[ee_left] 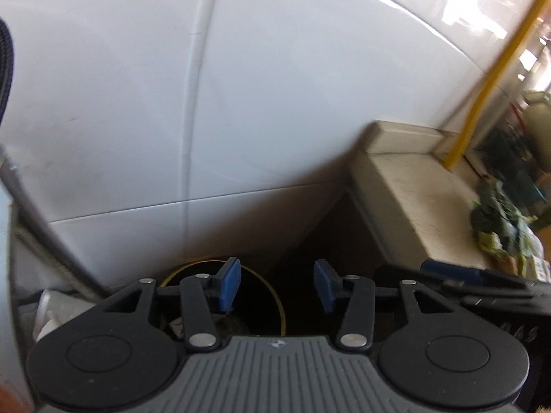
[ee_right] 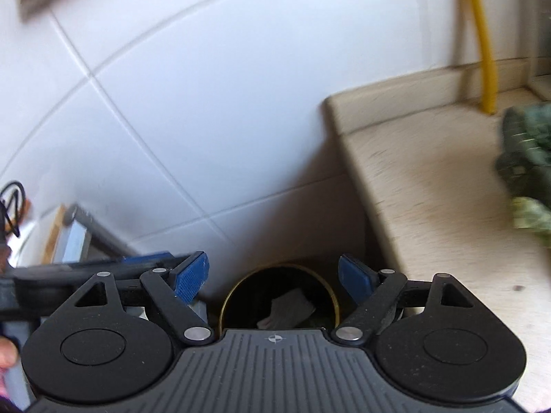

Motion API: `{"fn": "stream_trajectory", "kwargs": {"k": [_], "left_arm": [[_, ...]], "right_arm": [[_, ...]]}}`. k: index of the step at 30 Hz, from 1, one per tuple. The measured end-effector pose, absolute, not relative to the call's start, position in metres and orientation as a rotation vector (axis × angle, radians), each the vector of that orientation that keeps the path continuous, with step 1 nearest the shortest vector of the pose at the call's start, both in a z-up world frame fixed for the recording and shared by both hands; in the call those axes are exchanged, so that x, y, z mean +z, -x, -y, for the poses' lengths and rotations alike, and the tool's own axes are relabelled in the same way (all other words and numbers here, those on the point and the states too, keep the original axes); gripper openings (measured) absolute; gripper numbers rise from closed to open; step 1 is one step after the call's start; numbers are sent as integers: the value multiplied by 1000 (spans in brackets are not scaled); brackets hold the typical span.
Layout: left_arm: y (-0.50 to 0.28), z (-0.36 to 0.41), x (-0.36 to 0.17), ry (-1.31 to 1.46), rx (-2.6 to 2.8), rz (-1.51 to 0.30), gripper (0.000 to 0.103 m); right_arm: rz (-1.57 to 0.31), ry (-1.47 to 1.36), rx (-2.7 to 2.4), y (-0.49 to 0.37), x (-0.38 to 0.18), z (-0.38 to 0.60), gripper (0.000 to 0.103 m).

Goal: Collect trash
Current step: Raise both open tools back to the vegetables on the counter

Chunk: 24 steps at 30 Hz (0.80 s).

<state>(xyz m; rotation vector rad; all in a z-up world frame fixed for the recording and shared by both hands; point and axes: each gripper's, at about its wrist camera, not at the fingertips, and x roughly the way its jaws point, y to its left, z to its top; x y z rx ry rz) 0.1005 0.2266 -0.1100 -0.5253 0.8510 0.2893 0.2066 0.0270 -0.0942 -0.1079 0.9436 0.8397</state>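
I hold both the left gripper (ee_left: 277, 284) and right gripper (ee_right: 273, 280) wide and empty above the round gold-rimmed black bin (ee_right: 279, 296), probably for dropping trash.

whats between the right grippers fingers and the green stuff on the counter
Only bare beige countertop lies between the open right gripper and the leafy green pile, as the right wrist view shows. The bin sits below the gripper.

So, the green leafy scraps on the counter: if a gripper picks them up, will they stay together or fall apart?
The green leafy scraps look like a loose heap of separate leaves, so a pinch would probably lift only part and the rest may drop. They seem soft and floppy, likely drooping from the pads. They appear light, so pushing them along the beige counter may scatter them.
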Motion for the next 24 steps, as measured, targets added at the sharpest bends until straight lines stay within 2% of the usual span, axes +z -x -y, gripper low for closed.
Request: {"fn": "stream_trajectory", "kwargs": {"k": [14,18,24], "left_arm": [[-140,-151,-73,417,65,-797,51],[-152,-125,-64,392,6,-785,51],[-167,-85,-54,350,-57,-782,52]], "right_arm": [[-803,-38,622,-209,-47,74,90],[-753,-64,564,-208,-35,108,96],[-721,-116,475,-217,-27,161,98]]}}
